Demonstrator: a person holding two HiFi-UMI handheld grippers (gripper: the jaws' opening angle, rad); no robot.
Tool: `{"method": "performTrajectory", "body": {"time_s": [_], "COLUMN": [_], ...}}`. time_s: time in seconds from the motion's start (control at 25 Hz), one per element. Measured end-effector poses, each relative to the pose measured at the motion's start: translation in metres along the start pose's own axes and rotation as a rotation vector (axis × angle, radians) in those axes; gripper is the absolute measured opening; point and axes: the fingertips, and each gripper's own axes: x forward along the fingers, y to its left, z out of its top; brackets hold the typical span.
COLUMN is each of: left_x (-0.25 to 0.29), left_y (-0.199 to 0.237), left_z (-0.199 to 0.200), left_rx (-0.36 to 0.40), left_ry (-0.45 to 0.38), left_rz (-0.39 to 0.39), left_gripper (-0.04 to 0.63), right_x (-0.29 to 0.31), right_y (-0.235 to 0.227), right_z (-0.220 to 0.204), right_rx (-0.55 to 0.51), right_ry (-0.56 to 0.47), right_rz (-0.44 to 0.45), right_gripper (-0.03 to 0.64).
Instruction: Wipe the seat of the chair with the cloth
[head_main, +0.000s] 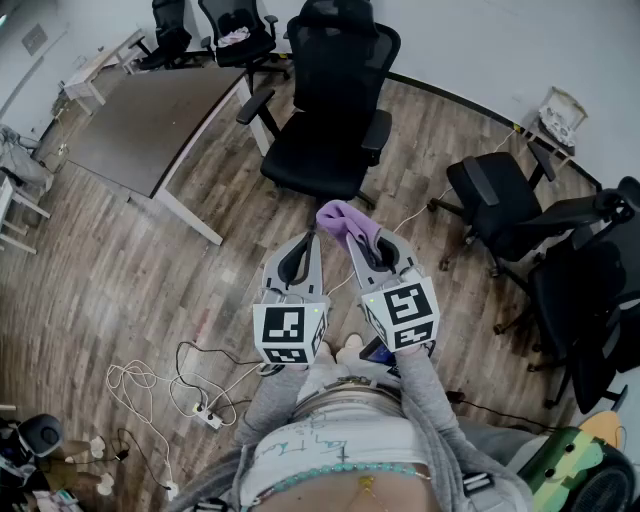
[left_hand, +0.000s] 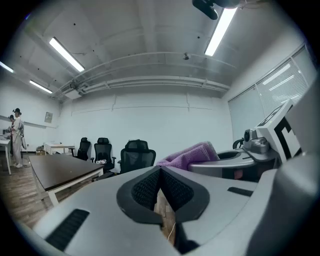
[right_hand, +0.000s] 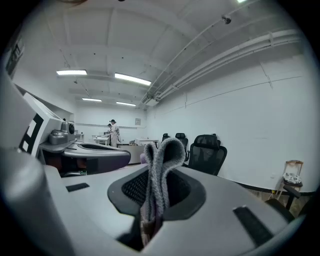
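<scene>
- Wood-plank floor (head_main: 150, 270): it runs under and around the black office chair (head_main: 328, 110). White cables and a power strip (head_main: 205, 412) lie on it, well apart from the chair on the person's near left.
- Grey table (head_main: 150, 115): it stands just left of the chair in the head view.
- Black office chair: it faces the person. Its seat (head_main: 312, 165) is bare and dark. Nothing rests on it, and wiping has not begun.
- Other black chairs (head_main: 500, 205): they are grouped to the right of the office chair, apart from it.
- Left gripper (head_main: 311, 240): it is held above the floor on the person's side of the seat. Its jaws meet at the tips with nothing between them, and floor shows through the slit below.
- Right gripper (head_main: 360, 243): it is just beside the left gripper, the same way out from the seat. Its jaws are clamped on the cloth.
- Purple cloth (head_main: 344, 220): it is pinched as a folded loop that stands up past the jaw tips, pointing toward the front edge of the seat but not touching it.
- Handling judgement: the cloth appears light, soft and limp, and not fragile. It will drape and bunch under pressure. The best hold is on the doubled fold, deep in the pads, with enough loop left free to press flat against the seat.
</scene>
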Motion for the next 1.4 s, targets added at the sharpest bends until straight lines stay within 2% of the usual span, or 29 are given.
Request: {"method": "performTrajectory", "body": {"time_s": [0.32, 0.64, 1.12, 1.4], "left_x": [0.007, 0.025, 0.109, 0.148], "left_y": [-0.004, 0.03, 0.109, 0.159], "left_z": [-0.006, -0.009, 0.009, 0.028], "left_rx": [0.01, -0.017, -0.006, 0.026], "left_ry": [0.011, 0.006, 0.005, -0.026], "left_rz": [0.034, 0.053, -0.046, -0.086], "left_gripper": [-0.002, -0.002, 0.0, -0.002], "right_x": [0.001, 0.036, 0.149, 0.209], "right_y": [-0.021, -0.027, -0.034, -0.039], "right_z": [-0.004, 0.0, 0.024, 0.042], "right_rx": [0.004, 0.021, 0.003, 0.0], "right_ry": [-0.008, -0.005, 0.009, -0.005], "right_rz": [0.014, 0.033, 0.029, 0.0], "right_gripper": [0.051, 0.051, 0.051, 0.051]}}
